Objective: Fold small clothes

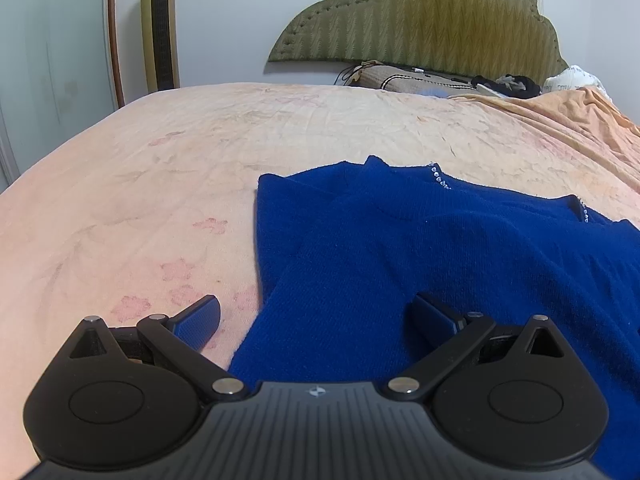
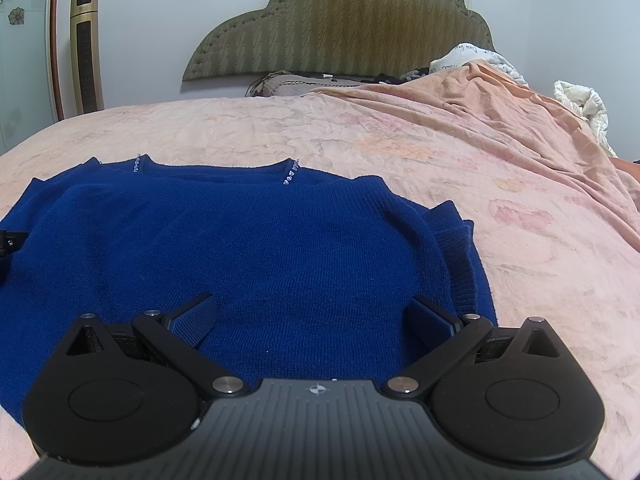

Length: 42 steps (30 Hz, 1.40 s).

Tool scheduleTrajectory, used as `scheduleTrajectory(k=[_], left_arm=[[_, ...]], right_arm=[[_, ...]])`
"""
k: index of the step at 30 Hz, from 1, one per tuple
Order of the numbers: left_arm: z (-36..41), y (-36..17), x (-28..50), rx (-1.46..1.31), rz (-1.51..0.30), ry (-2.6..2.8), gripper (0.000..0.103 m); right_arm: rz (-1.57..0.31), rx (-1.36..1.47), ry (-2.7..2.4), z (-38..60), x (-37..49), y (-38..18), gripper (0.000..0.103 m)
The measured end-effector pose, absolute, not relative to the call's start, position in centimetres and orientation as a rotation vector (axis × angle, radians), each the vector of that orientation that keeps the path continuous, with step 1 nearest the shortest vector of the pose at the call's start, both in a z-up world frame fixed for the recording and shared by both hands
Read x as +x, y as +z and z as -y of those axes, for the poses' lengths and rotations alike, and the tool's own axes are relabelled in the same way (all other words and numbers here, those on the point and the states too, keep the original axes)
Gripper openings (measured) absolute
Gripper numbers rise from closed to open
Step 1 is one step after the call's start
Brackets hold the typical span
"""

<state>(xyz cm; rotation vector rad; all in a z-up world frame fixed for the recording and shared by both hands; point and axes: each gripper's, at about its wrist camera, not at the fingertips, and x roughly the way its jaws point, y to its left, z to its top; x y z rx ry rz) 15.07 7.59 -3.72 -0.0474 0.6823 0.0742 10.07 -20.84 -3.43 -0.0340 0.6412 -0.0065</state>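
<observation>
A royal blue knit sweater (image 1: 460, 248) (image 2: 240, 240) with small rhinestones at the neckline lies flat on the pink bed sheet, its sleeves folded in over the body. My left gripper (image 1: 316, 316) is open above the sweater's near left edge, with its left finger over bare sheet and its right finger over the knit. My right gripper (image 2: 314, 316) is open over the sweater's near right part, with nothing between its fingers. A bit of the left gripper (image 2: 8, 240) shows at the left edge of the right wrist view.
The pink floral sheet (image 1: 140, 184) (image 2: 500, 208) covers the bed. A green padded headboard (image 1: 420, 20) (image 2: 340, 24), pillows and dark clothes (image 1: 504, 82) sit at the far end. A gold tower fan (image 1: 159, 24) (image 2: 86, 48) stands at the wall. Rumpled white bedding (image 2: 580, 100) lies at the right.
</observation>
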Motion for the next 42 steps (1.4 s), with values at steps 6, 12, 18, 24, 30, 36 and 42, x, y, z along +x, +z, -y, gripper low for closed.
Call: scheduleTrajectory(k=[6, 12, 18, 24, 30, 36, 42], left_arm=[[-7.6, -3.7, 15.1, -0.047, -0.682, 0.073, 0.103], [-7.7, -3.5, 14.9, -0.048, -0.672, 0.057, 0.103], [-9.3, -1.3, 15.4, -0.076, -0.737, -0.067, 0.103], [-10.9, 0.6, 16.5, 0.039, -0.690, 0.009, 0.103], [-10.3, 0.2, 16.8, 0.085, -0.700, 0.043, 0.103], [-9.6, -0.5, 16.8, 0.143, -0.711, 0.044, 0.103], [-10.4, -0.3, 17.3, 0.125, -0.720, 0.047, 0.103]], right_arm=[[-0.641, -0.034, -0.007, 20.9, 10.0, -3.4, 0.103], [-0.642, -0.034, -0.006, 20.9, 10.0, -3.4, 0.103], [-0.605, -0.036, -0.069, 20.1, 9.1, -2.9, 0.102], [-0.540, -0.167, 0.055, 15.1, 6.2, -0.9, 0.102], [-0.468, -0.308, 0.118, 10.4, 4.5, 0.2, 0.102], [-0.561, -0.216, 0.106, 11.1, 6.1, 0.3, 0.102], [-0.587, -0.214, 0.178, 10.1, 5.1, 0.3, 0.102]])
